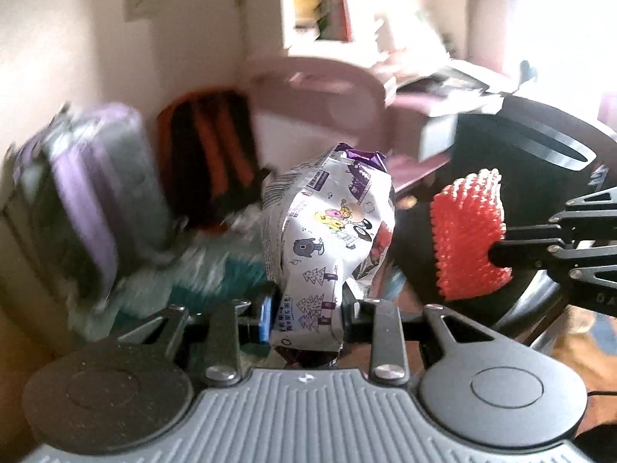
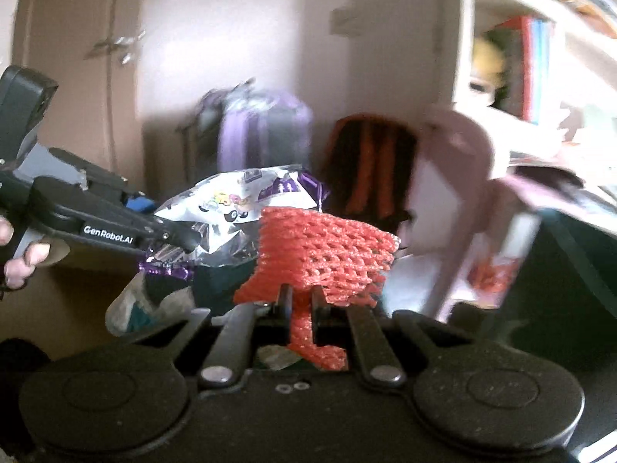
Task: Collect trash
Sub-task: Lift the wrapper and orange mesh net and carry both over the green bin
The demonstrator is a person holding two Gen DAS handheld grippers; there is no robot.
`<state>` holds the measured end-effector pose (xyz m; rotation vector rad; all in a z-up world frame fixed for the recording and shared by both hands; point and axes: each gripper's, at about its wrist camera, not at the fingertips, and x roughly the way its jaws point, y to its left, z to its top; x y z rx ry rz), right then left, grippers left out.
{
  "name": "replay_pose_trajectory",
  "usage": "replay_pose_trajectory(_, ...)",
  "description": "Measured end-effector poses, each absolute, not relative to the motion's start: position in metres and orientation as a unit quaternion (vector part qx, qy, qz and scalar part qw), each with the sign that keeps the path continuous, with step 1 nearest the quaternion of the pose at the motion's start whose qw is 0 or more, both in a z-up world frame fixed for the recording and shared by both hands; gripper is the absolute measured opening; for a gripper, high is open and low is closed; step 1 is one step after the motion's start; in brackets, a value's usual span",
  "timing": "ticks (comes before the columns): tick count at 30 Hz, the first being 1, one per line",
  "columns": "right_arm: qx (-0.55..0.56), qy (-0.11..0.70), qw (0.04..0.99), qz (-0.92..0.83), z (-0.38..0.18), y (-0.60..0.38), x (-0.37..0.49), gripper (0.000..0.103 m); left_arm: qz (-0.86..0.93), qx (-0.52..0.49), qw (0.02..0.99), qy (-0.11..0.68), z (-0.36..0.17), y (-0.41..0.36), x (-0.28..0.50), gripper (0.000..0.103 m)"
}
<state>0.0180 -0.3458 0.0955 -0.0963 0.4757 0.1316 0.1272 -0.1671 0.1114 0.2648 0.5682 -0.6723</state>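
My left gripper [image 1: 306, 314] is shut on a crumpled silver snack wrapper [image 1: 327, 239] with cartoon prints and purple ends; the wrapper stands up between its pads. My right gripper [image 2: 300, 301] is shut on a piece of red foam fruit netting [image 2: 324, 250], pinched at its lower edge. In the left wrist view the netting [image 1: 468, 231] and the right gripper [image 1: 501, 250] come in from the right, close beside the wrapper. In the right wrist view the left gripper [image 2: 181, 237] enters from the left with the wrapper [image 2: 231, 212], a hand [image 2: 19, 262] on its handle.
A black round bin [image 1: 540, 142] with a slotted lid stands at the right. Behind are a purple suitcase [image 1: 92, 193], an orange-and-black backpack [image 1: 216, 146], a pink chair [image 1: 320, 88] and white shelves [image 2: 540, 58] with books. The background is blurred.
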Motion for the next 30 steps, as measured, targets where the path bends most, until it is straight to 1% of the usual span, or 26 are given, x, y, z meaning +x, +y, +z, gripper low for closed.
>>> replay_pose_trajectory(7,-0.048,0.206,0.977,0.013,0.152,-0.407,-0.016,0.008,-0.391,0.135,0.883,0.224,0.169,-0.245,0.104,0.031)
replay_pose_trajectory(11,-0.046,0.195,0.980,-0.019,0.172,-0.439,-0.026,0.008,-0.412,0.148,0.875,0.204,0.196,-0.288,0.095,0.031)
replay_pose_trajectory(14,-0.042,0.192,0.979,-0.044,0.181,-0.463,-0.035,0.008,-0.429,0.159,0.865,0.207,0.210,-0.322,0.089,0.031)
replay_pose_trajectory(18,-0.032,0.198,0.976,-0.080,0.183,-0.492,-0.039,0.008,-0.443,0.185,0.855,0.196,0.217,-0.368,0.085,0.031)
replay_pose_trajectory(23,-0.023,0.204,0.972,-0.111,0.183,-0.525,-0.041,0.008,-0.459,0.193,0.847,0.187,0.221,-0.417,0.078,0.031)
replay_pose_trajectory(30,-0.020,0.227,0.966,-0.122,0.169,-0.551,-0.036,0.008,-0.461,0.221,0.833,0.210,0.203,-0.469,0.089,0.031)
